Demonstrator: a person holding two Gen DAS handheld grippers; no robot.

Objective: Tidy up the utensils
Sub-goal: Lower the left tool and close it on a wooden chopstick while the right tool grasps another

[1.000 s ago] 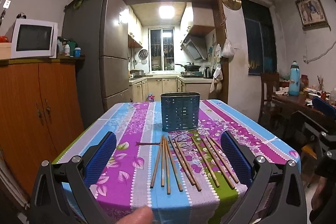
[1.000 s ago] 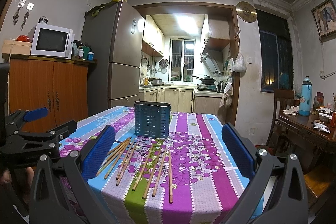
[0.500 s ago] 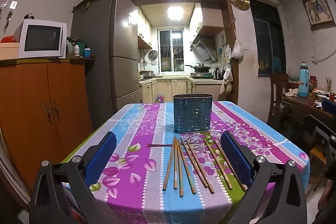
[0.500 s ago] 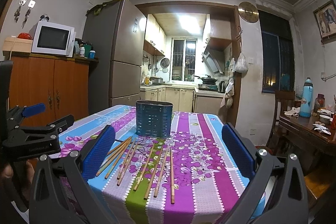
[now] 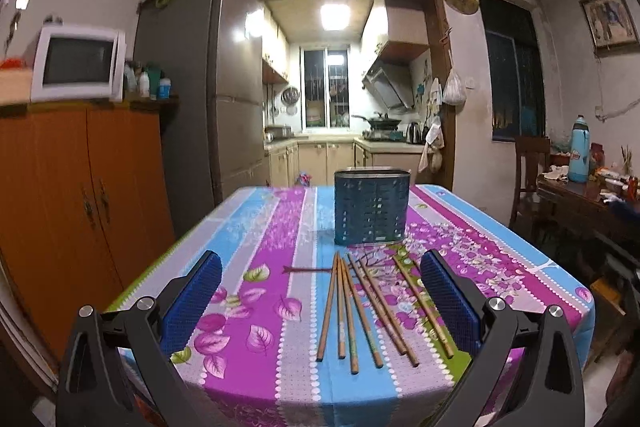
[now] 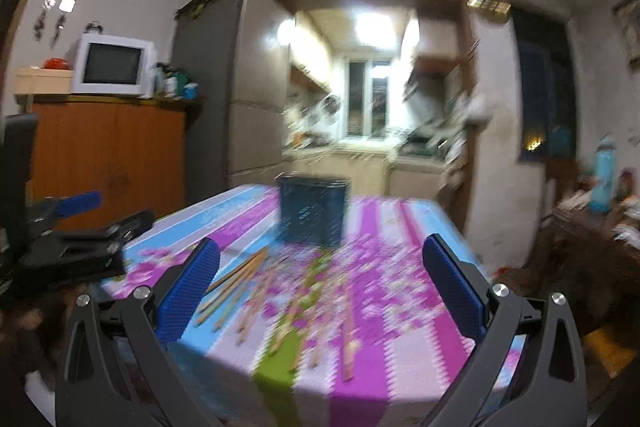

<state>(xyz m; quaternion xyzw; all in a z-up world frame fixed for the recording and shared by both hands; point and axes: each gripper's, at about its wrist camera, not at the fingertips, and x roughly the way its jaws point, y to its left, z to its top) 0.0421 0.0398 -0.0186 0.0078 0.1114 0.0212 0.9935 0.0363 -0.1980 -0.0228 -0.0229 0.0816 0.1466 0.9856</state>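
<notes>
Nearest the cameras, the left gripper (image 5: 320, 291) holds its blue pads spread wide with nothing clamped, and the right gripper (image 6: 320, 283) has its jaws closing from nearly full spread, nothing pressed between them. Beyond them the wooden chopsticks (image 5: 368, 307) lie loose in a fan on the floral striped tablecloth (image 5: 260, 251), near the table's front edge. Just behind their far tips stands the dark blue perforated utensil holder (image 5: 372, 207), upright at mid-table; the right wrist view is blurred.

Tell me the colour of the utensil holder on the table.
Dark blue utensil holder, seen best in the left wrist view.
</notes>
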